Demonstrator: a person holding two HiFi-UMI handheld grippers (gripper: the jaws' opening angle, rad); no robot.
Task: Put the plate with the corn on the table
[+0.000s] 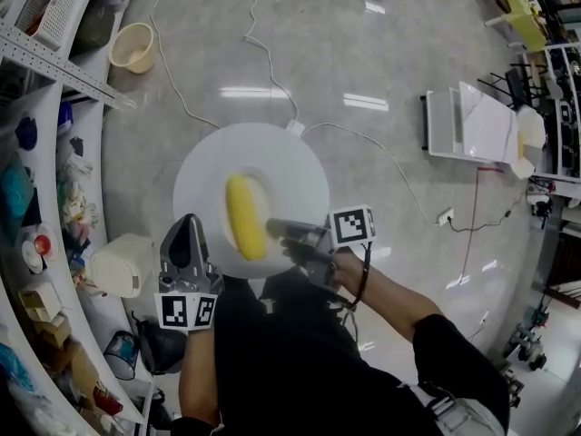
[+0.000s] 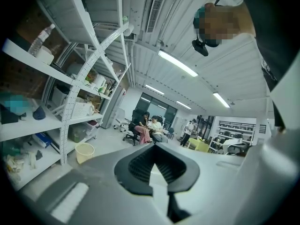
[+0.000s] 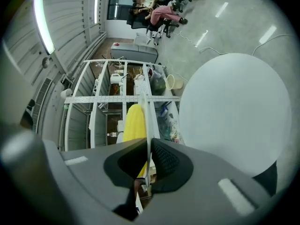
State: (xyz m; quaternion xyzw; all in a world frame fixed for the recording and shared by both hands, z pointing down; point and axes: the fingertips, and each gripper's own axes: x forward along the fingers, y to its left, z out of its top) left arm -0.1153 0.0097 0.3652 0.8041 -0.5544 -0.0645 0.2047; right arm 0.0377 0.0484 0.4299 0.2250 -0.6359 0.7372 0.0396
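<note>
Right gripper [image 1: 277, 230] clamping plate [image 1: 281, 166] rim, corn [image 1: 245, 218] on plate

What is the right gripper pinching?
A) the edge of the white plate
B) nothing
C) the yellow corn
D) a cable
A: the right gripper has its jaws closed on the thin rim of the plate, and the corn lies just beside them.

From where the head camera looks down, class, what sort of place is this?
Likely a lab or workshop storage area: metal shelving racks crammed with supplies, a polished floor with a loose cable, and people seated on office chairs beyond.
</note>
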